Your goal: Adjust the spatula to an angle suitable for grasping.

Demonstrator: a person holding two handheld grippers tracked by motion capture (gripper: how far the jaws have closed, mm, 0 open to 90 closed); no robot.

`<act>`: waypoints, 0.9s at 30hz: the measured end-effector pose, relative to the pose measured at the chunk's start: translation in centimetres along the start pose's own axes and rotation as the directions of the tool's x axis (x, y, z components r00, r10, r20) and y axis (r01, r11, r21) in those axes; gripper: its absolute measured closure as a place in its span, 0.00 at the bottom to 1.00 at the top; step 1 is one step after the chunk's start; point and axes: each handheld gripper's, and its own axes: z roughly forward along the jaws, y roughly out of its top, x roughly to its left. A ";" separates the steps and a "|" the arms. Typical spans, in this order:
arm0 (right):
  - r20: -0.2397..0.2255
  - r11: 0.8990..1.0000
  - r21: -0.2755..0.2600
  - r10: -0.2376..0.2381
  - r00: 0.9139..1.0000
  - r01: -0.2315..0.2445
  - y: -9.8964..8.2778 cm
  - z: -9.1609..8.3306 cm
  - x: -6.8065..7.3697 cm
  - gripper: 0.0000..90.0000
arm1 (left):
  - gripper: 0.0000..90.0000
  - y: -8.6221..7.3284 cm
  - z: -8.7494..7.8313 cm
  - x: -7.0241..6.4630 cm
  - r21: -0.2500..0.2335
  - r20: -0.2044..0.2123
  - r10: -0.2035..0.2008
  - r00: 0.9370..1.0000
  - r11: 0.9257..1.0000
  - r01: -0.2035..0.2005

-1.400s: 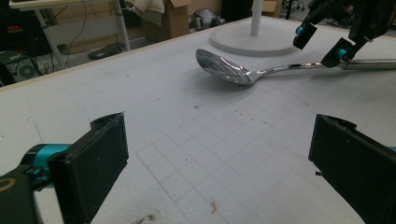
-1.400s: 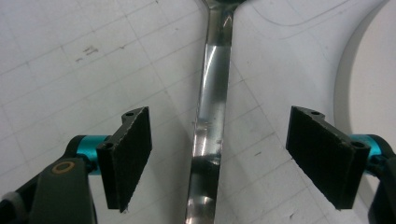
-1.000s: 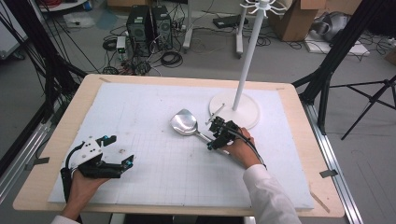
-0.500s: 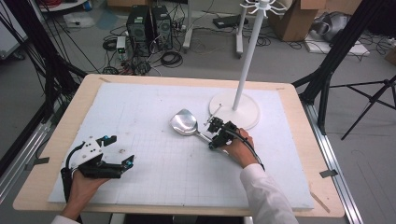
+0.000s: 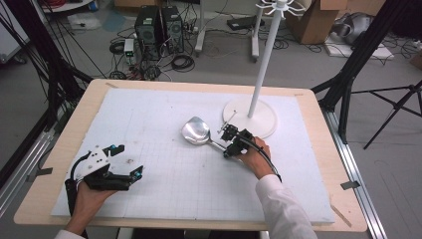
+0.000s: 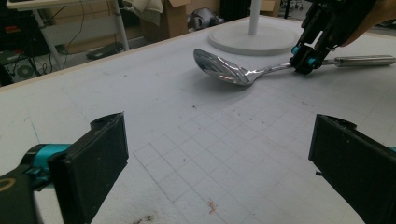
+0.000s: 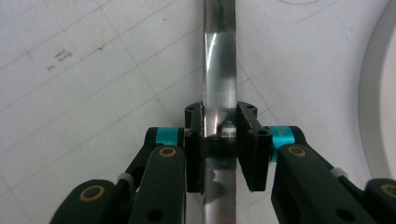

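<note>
My right gripper (image 5: 230, 143) has just been closing on the ladle (image 5: 199, 132) handle (beside the stand (image 5: 250, 115)); my left gripper (image 5: 127, 162) rests open.

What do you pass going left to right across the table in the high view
Left hand-held gripper → spoon bowl → right hand-held gripper, its jaws having just been closing with the spoon handle between them → white stand's round base.

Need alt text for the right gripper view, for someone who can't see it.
The right gripper has its two black jaws, which have just been closing, against both edges of a shiny metal spoon handle that lies on the white gridded table mat. The curved rim of a white round stand base shows at right.
</note>
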 end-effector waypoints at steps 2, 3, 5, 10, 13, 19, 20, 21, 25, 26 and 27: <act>-0.004 1.000 -0.003 -0.001 1.000 0.001 0.0 0.0 -0.1 0.83 | 0.06 0.0 0.0 0.0 0.001 -0.002 0.001 1.000 1.000 -0.001; 0.001 1.000 0.000 -0.009 1.000 0.009 0.0 0.0 -0.1 0.83 | 0.06 0.0 0.0 0.0 0.000 -0.002 0.000 1.000 1.000 0.000; 0.007 1.000 0.001 -0.015 1.000 0.015 0.0 0.0 -0.1 0.83 | 0.06 0.0 0.0 0.1 0.000 -0.004 0.002 1.000 1.000 -0.002; -0.004 0.999 -0.018 -0.032 0.999 0.032 0.1 -0.3 0.1 0.83 | 0.06 0.0 0.0 0.1 0.001 -0.001 0.000 1.000 1.000 0.000; -0.015 0.999 -0.026 -0.046 0.999 0.046 0.2 -0.3 0.4 0.83 | 0.06 0.0 0.1 0.0 0.001 0.000 -0.001 1.000 1.000 0.001; -0.043 0.995 -0.070 -0.078 0.996 0.075 0.6 -0.6 0.9 0.83 | 0.06 0.0 0.0 0.1 0.000 -0.003 -0.001 1.000 1.000 0.001; -0.043 0.994 -0.079 -0.080 0.996 0.076 0.7 -0.8 1.1 0.83 | 0.06 0.0 0.0 0.1 -0.001 -0.002 -0.002 1.000 1.000 0.002; -0.049 0.993 -0.089 -0.084 0.995 0.079 0.7 -0.9 1.1 0.83 | 0.06 0.0 0.0 0.1 0.000 -0.003 0.000 1.000 1.000 0.000; -0.068 0.989 -0.115 -0.105 0.992 0.096 1.0 -1.1 1.6 0.83 | 0.06 0.0 0.0 0.1 -0.002 -0.002 -0.001 1.000 1.000 0.001; -0.077 0.987 -0.122 -0.119 0.990 0.109 1.1 -1.2 1.8 0.83 | 0.06 0.0 0.0 0.1 -0.002 -0.004 -0.003 1.000 1.000 0.003; -0.083 0.985 -0.127 -0.131 0.988 0.120 1.1 -1.2 2.0 0.83 | 0.06 0.0 0.0 0.1 -0.001 -0.003 -0.002 1.000 1.000 0.002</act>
